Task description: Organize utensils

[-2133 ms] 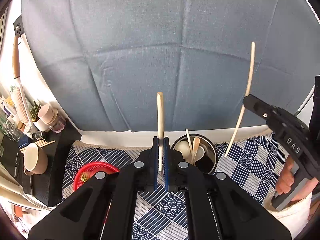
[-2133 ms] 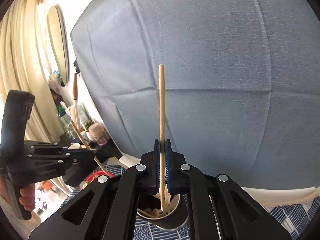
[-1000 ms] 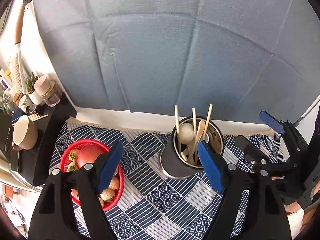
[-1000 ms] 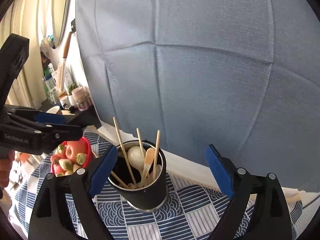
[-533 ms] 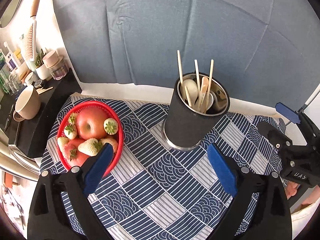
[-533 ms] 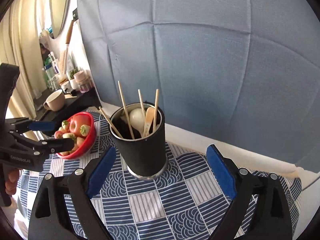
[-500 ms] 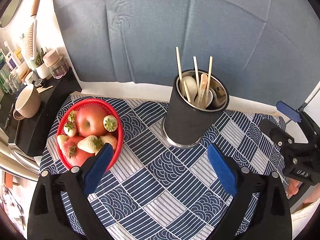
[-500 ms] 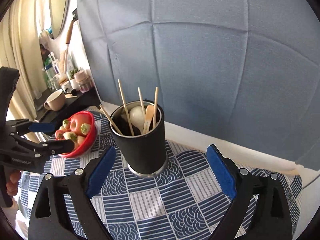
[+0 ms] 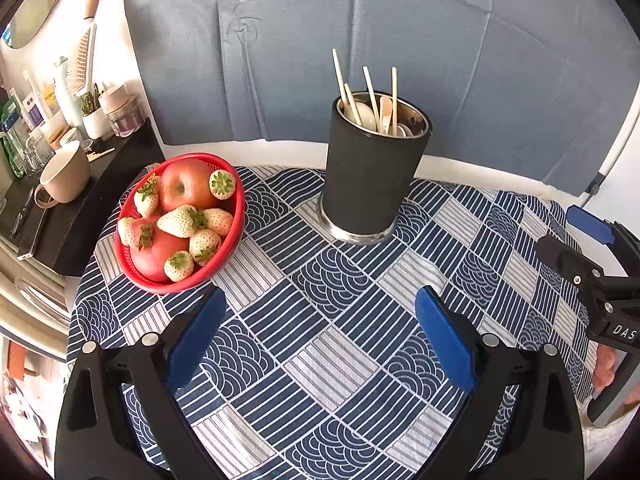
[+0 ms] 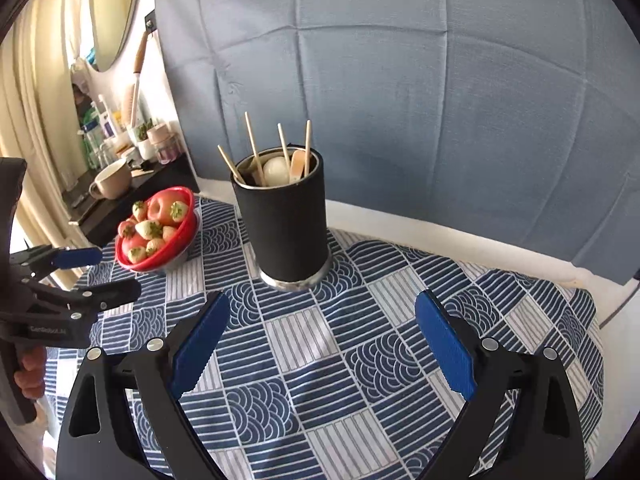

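The holder (image 9: 372, 184) is a tall black cylinder with a bare metal rim and foot, standing upright on the patterned cloth (image 9: 320, 320) that covers the surface, toward its far edge and in front of the blue backdrop (image 9: 400, 20). Out of it stick four thin wooden chopsticks (image 9: 394, 96), leaning at different angles, and between them I see a white spoon (image 9: 366, 114) bowl and a pale wooden spoon (image 10: 297, 168).

A red basket (image 9: 236, 216) of fruit sits to the holder's left, near it but apart.

My left claw (image 9: 320, 340) hangs above the cloth on the near side of the holder, its blue pads spread wide with nothing between them. My right claw (image 10: 320, 340) is the same: jaws wide apart, empty, the holder beyond them.

Deep inside the holder I cannot tell what else there is; the lower ends of the utensils are hidden by its wall. Of the hand on each claw only fingertips show at the frame edges.
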Demonstrator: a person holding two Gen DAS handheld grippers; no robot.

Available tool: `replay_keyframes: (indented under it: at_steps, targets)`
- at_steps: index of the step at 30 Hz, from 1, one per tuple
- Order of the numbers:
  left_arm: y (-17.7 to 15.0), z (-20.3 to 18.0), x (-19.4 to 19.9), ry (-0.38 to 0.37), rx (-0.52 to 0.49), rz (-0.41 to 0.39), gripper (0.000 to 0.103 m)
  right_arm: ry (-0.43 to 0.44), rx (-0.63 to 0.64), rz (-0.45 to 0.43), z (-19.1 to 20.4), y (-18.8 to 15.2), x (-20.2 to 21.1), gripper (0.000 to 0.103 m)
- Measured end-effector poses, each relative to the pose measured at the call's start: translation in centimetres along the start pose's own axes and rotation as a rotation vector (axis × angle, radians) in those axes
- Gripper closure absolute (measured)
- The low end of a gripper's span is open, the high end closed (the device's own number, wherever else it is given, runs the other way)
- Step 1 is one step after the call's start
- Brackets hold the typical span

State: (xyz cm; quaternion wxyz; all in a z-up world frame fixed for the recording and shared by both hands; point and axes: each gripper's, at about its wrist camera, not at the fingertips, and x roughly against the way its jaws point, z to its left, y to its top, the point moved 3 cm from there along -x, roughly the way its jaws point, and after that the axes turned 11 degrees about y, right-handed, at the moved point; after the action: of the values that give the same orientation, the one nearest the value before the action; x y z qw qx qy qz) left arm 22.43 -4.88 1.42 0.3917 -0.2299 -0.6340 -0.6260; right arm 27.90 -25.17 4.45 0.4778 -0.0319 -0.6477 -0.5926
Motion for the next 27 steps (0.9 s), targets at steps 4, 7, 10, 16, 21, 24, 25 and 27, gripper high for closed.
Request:
replay_keyframes:
  at_steps: [4,7,10,16,21,24,25,27]
  targets:
    - [-1.4,0.0,1.4,0.015,-0.047,-0.027,0.01,-0.021,-0.005,0.002,1.4,-1.4,1.6,0.014]
    - [-2.3,0.5,2.7,0.006,-0.061,-0.04,0.01,-0.035,-0.025,0.001,2.5,-2.1,3.4,0.013]
    - [-3.1,0.8,4.1,0.001,-0.1,-0.047,0.01,-0.044,-0.029,0.004,3.9,-2.7,5.0,0.012]
    - [-5.0,1.2,6.8,0.033,-0.159,-0.049,0.008,-0.023,-0.032,0.025,7.1,-4.3,7.3,0.011]
    - [-6.6,1.6,9.3,0.025,-0.168,-0.061,0.006,-0.018,-0.02,0.044,9.7,-6.0,7.9,0.011]
    - [-7.5,1.9,10.5,0.029,-0.16,-0.065,0.006,-0.014,-0.036,0.046,11.0,-7.1,8.7,0.011]
    - [-7.8,2.1,10.9,0.031,-0.156,-0.066,0.006,-0.019,-0.041,0.046,11.4,-7.4,9.0,0.011]
    - [-8.4,2.3,11.6,0.032,-0.151,-0.067,0.006,-0.027,-0.047,0.042,12.3,-8.2,9.8,0.01]
